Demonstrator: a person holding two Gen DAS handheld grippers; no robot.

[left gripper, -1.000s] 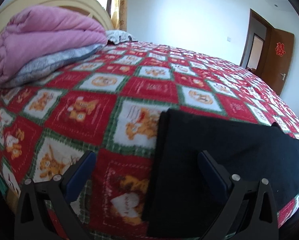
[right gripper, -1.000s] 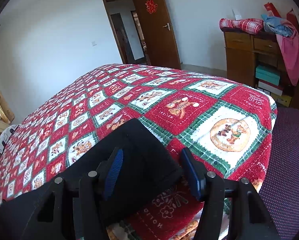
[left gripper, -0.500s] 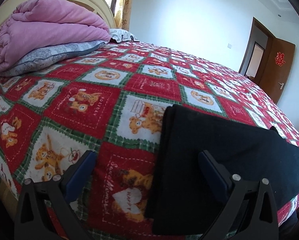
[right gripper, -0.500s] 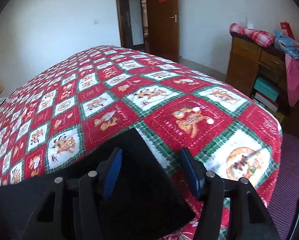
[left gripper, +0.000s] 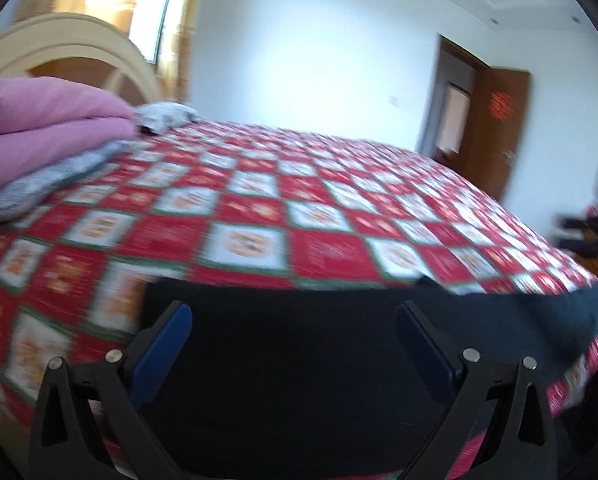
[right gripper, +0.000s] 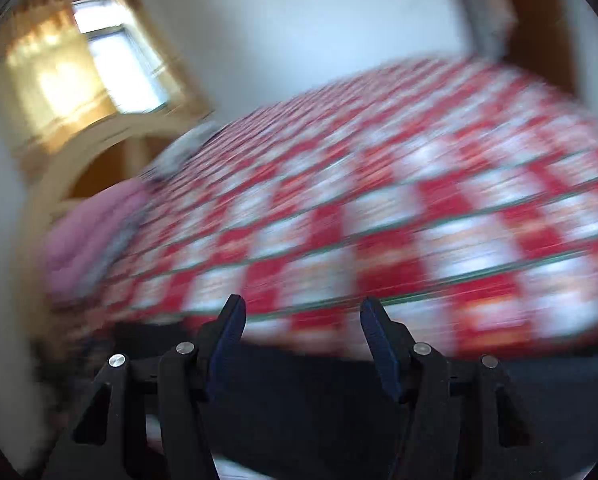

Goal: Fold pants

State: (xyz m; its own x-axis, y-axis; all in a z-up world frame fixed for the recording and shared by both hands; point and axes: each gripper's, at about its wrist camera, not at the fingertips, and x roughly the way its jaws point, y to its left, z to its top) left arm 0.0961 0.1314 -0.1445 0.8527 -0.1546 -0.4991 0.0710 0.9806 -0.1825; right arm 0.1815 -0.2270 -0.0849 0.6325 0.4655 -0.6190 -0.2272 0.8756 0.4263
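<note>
Both tongs — left (left gripper: 293,330) and right (right gripper: 301,330) — hang wide and empty over the black pants (left gripper: 299,360) lying on the bed (left gripper: 319,220), between folds — next, grasp an edge.

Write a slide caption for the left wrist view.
Open left gripper above black pants on a red patchwork bedspread.

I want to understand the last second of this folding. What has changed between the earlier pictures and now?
The right gripper swung round: it faced the door and dresser, now the headboard and window. The left gripper shifted from the pants' edge to over their middle. Nothing was grasped; both stay open. The pants still lie flat on the red blanket.
</note>
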